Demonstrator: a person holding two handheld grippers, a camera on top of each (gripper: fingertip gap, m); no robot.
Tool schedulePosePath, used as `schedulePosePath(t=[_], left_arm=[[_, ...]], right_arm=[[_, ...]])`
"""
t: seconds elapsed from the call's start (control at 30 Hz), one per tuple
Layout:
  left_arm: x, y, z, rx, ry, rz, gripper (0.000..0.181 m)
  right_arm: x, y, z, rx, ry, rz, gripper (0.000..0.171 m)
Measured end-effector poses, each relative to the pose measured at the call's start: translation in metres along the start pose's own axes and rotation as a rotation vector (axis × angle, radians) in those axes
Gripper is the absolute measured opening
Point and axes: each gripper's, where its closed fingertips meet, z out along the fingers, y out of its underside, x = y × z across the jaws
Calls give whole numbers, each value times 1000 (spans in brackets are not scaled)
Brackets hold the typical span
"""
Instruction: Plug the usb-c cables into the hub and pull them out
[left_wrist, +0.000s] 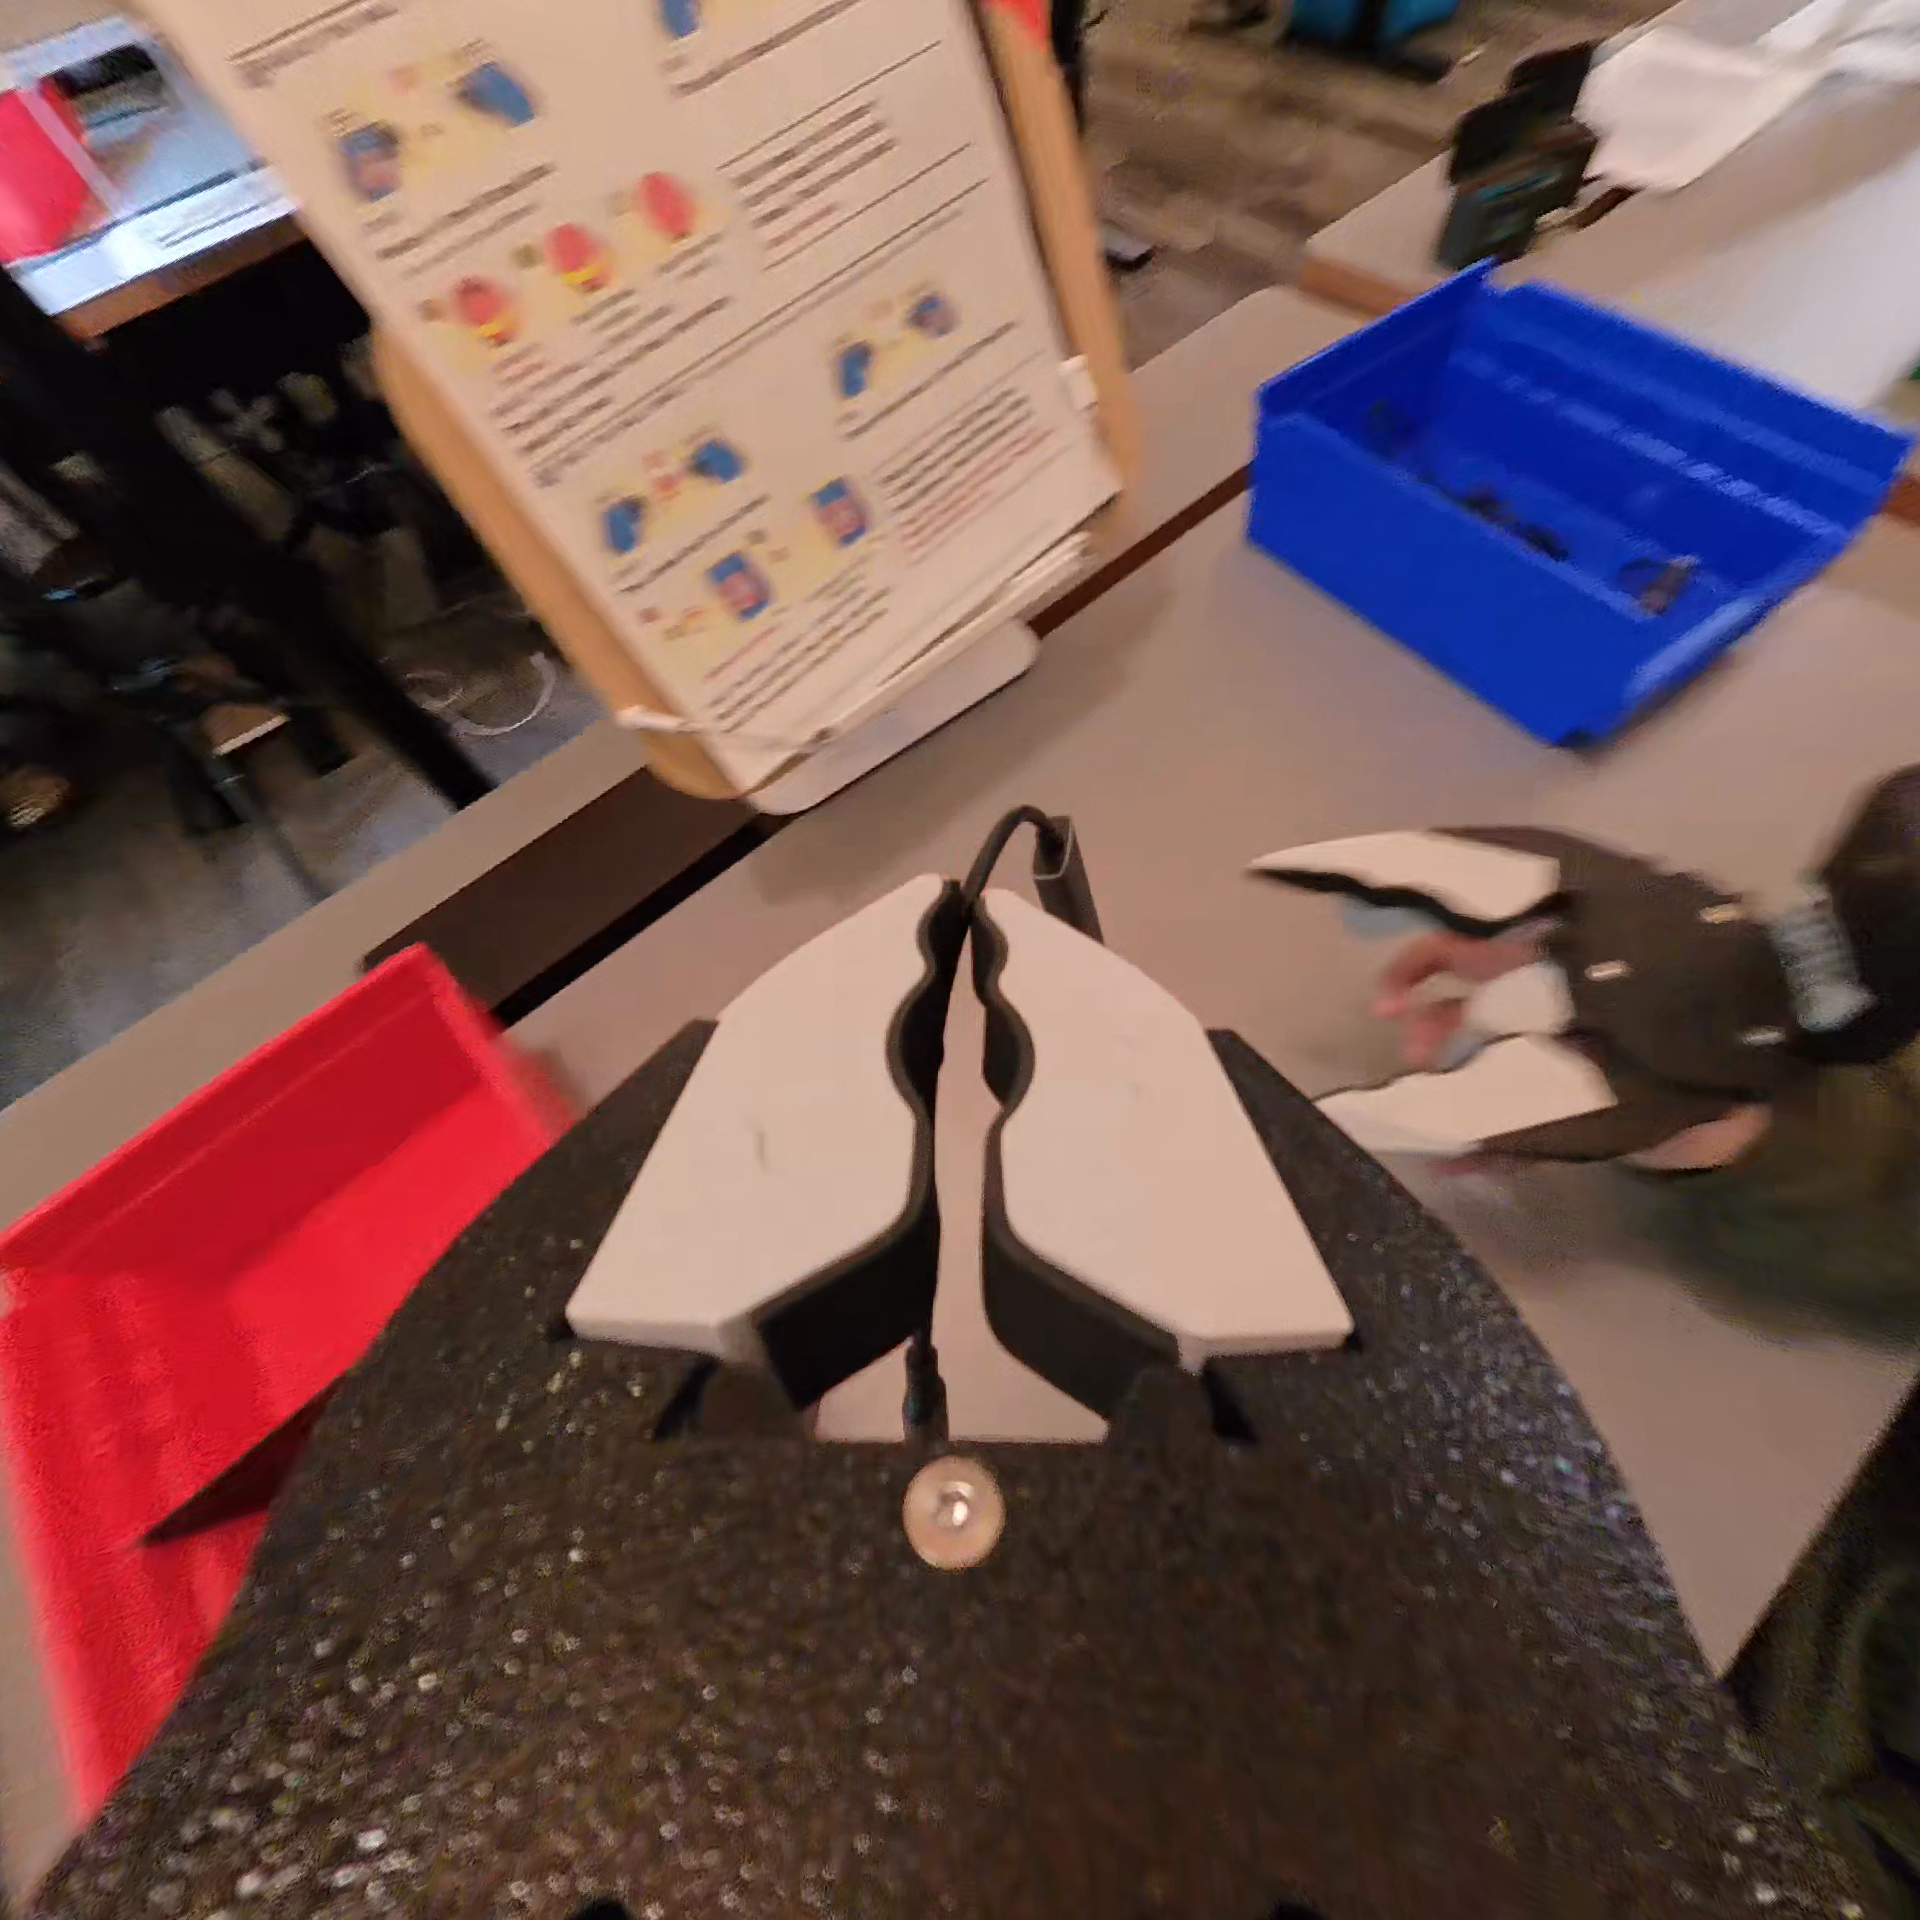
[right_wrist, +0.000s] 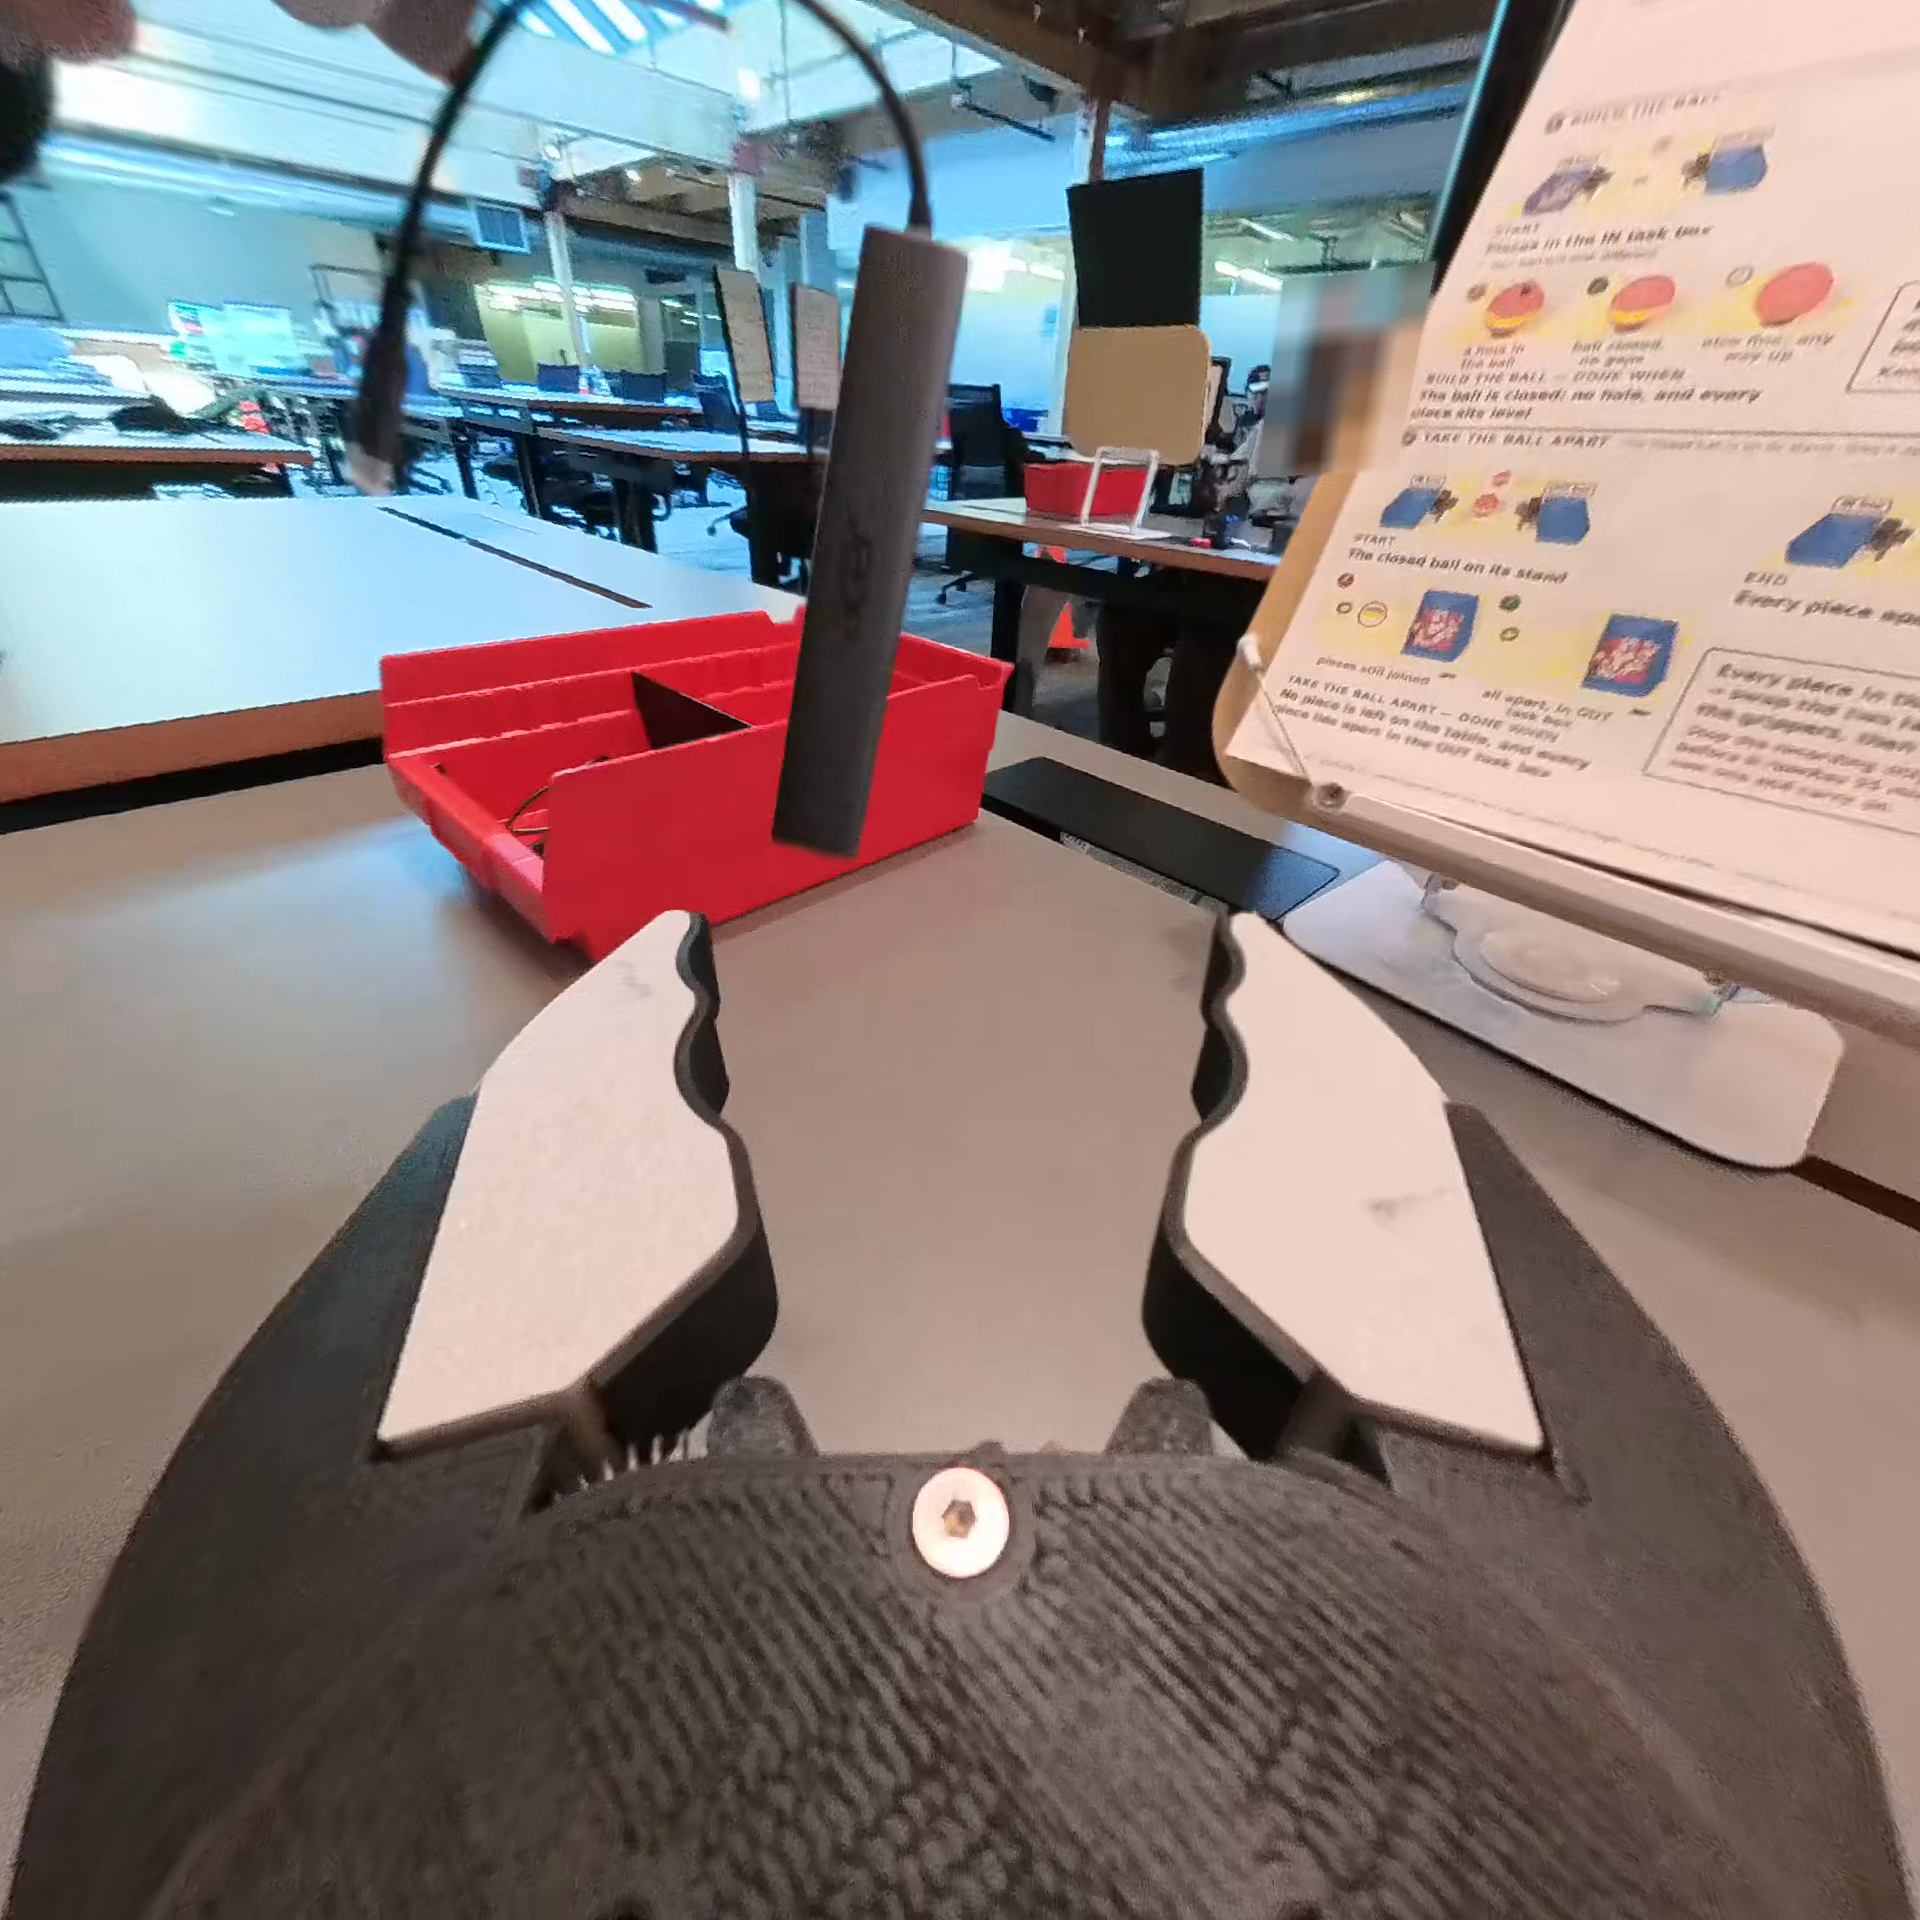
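a grey table in a big open office; more desks, chairs and ceiling lights run off toward 12 o'clock in the right wrist view. an instruction sheet on a stand sits at 2 o'clock there, a red bin at 11 o'clock near the table's far edge.

the left gripper is clenched on a thin black cable, which runs up between its fingers and curls over at the tips. the hub, a dark slim bar, hangs in the air from that cable, long axis near upright, lower end tipped toward 7 o'clock, above the bin's near wall. the cable's free plug dangles at 10 o'clock.

the right gripper is released, fingers wide apart, low over bare tabletop with open room ahead of it up to the bin. in the left wrist view it shows at 3 o'clock, blurred, with a blue bin at 1 o'clock beyond it and the table edge running from 9 to 1 o'clock.
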Motion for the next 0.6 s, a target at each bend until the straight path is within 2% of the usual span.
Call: schedulePosePath(t=[0.03, 0.07, 0.13, 0.17, 0.2, 0.23, 0.37, 0.5, 0.6], left_arm=[[18, -2, 4, 22, 34, -2, 1], [34, -4, 8, 40, 69, -9, 1], [60, -5, 13, 63, 125, -23, 1], [70, -6, 15, 76, 148, -30, 1], [76, -6, 16, 82, 163, -33, 1], [79, -5, 17, 84, 161, -33, 1], [84, 6, 14, 79, 190, -29, 2], [101, 39, 7, 59, 283, 84, 0], [111, 64, 8, 33, 319, 140, 21]], right_arm=[[-2, 3, 6, -3, 5, 9, 90], [-2, 5, 10, 6, 20, 15, 88], [-2, 5, 10, 56, 35, 17, 72], [-1, 4, 6, 81, 38, 21, 58], [-3, 1, 0, 110, 20, 16, 34], [-1, -3, -6, 144, 23, 14, 25], [10, -8, -30, 176, 20, -121, 24], [26, -12, -54, 148, 20, -464, 24], [35, -13, -69, 106, 34, -752, 23]])
